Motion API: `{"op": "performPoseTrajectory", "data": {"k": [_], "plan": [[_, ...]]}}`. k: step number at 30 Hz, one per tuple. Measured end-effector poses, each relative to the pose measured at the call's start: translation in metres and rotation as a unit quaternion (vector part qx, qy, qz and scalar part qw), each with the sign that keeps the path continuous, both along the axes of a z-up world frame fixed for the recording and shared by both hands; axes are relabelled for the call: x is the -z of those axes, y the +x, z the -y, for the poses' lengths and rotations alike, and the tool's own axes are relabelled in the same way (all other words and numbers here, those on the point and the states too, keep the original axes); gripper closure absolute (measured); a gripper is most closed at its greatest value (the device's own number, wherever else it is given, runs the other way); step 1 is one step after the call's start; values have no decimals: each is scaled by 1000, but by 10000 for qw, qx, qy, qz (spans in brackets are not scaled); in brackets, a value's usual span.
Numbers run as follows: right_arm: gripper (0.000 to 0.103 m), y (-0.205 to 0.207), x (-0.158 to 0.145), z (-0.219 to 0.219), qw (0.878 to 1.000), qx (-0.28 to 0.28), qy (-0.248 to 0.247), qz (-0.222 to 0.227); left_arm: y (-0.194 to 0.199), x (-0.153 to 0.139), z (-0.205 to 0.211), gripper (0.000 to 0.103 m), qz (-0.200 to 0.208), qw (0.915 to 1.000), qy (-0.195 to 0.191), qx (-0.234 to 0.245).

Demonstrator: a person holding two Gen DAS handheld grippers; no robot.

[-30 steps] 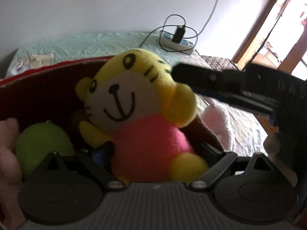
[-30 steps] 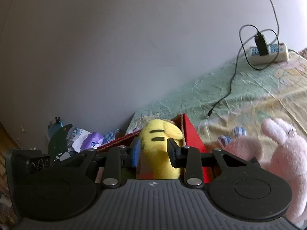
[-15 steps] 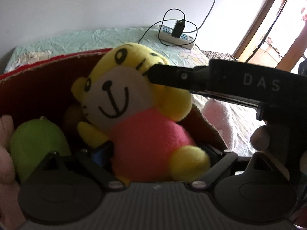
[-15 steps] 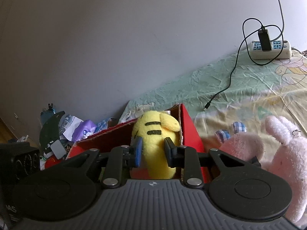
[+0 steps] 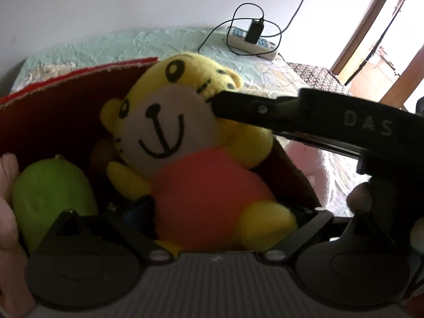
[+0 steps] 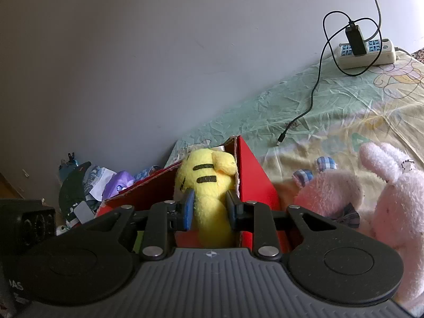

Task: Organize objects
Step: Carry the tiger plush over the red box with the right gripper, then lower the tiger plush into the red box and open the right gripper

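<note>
**A:** Starting with the left wrist view: how far along?

**B:** Partway, by the look of it. Shows the tiger plush (image 5: pixel 190 137) upright inside the red box (image 5: pixel 66 100), next to a green toy (image 5: pixel 53 193) already stowed. Shows the left gripper (image 5: pixel 221 209) astride its body, jaws opening, pads seemingly off the fabric. Also catches the right gripper (image 5: pixel 216 104) at the cheek.

**A:** Any writing?

**B:** Reads "DAS" (image 5: pixel 368 124) on that black arm, nothing else.

**A:** And the right wrist view?

**B:** Closing, clamped on the back of the yellow head. Probably leaves letting go, then boxing the pink plush toys (image 6: pixel 392 193) out on the bedsheet (image 6: pixel 265 106).

**A:** Labels?

**B:** Just a cut-off "AS" (image 6: pixel 16 286). Can't read the power strip (image 6: pixel 365 50).
</note>
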State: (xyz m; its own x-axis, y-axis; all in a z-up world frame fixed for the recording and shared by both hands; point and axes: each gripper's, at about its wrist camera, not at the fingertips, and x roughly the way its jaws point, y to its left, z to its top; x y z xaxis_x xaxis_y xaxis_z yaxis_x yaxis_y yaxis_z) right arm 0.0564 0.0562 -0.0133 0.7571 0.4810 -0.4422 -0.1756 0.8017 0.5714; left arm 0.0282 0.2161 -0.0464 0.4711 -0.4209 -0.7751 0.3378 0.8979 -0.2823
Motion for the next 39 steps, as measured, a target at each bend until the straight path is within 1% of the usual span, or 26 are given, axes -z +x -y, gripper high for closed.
{"op": "performPoseTrajectory", "data": {"k": [12, 28, 39], "plan": [[78, -7, -3, -7, 9995, -57, -289, 118, 1, 2, 1, 1, -122, 9998, -7, -123], [81, -17, -3, -7, 9993, -85, -344, 127, -3, 1, -2, 1, -189, 9994, 0, -277], [81, -23, -2, -9, 9985, -96, -485, 241, -4, 3, -4, 0, -279, 9988, -115, -378]]}}
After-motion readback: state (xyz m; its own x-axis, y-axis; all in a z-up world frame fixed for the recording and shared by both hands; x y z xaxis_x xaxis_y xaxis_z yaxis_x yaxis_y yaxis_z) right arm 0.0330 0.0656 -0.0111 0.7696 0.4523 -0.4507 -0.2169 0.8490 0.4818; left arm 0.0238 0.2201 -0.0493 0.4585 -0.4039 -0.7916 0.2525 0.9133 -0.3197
